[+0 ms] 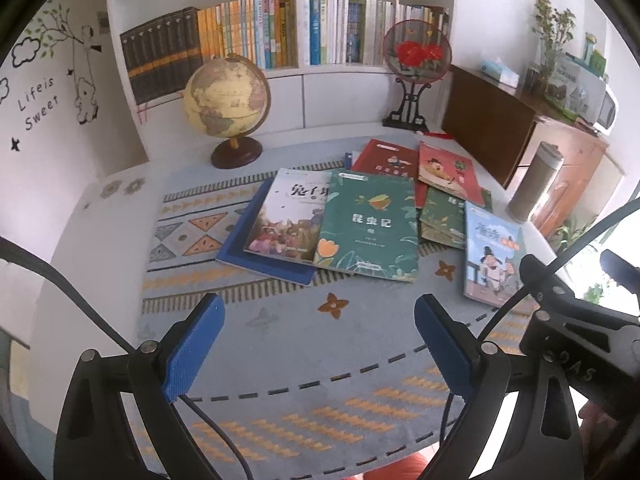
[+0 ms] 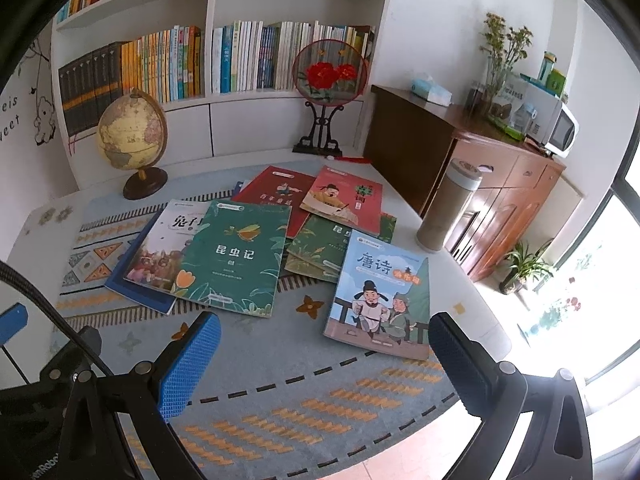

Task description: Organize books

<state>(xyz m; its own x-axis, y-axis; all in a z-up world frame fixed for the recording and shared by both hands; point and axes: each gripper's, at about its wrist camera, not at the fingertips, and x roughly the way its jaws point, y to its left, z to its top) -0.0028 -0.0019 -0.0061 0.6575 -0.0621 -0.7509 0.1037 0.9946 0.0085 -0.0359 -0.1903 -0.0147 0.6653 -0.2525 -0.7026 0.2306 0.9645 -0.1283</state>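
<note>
Several children's books lie scattered on a patterned mat (image 1: 304, 344) on a white table. A green book (image 1: 370, 226) (image 2: 236, 258) overlaps a white-covered book (image 1: 286, 216) (image 2: 162, 246), which lies on a blue book (image 1: 250, 248) (image 2: 134, 284). A light blue book (image 1: 494, 260) (image 2: 380, 296) lies at the right. Two red books (image 1: 444, 172) (image 2: 346, 198) and another green one (image 1: 444, 216) (image 2: 320, 248) lie behind. My left gripper (image 1: 320, 344) is open and empty, above the mat in front of the books. My right gripper (image 2: 324, 364) is open and empty, just in front of the light blue book.
A globe (image 1: 226, 98) (image 2: 132, 132) stands at the back left, a round fan on a stand (image 1: 416, 56) (image 2: 330, 74) at the back. A tall thermos (image 1: 534, 182) (image 2: 446, 204) stands by the table's right edge. A full bookshelf (image 1: 280, 32) lines the wall; a wooden cabinet (image 2: 500, 188) stands right.
</note>
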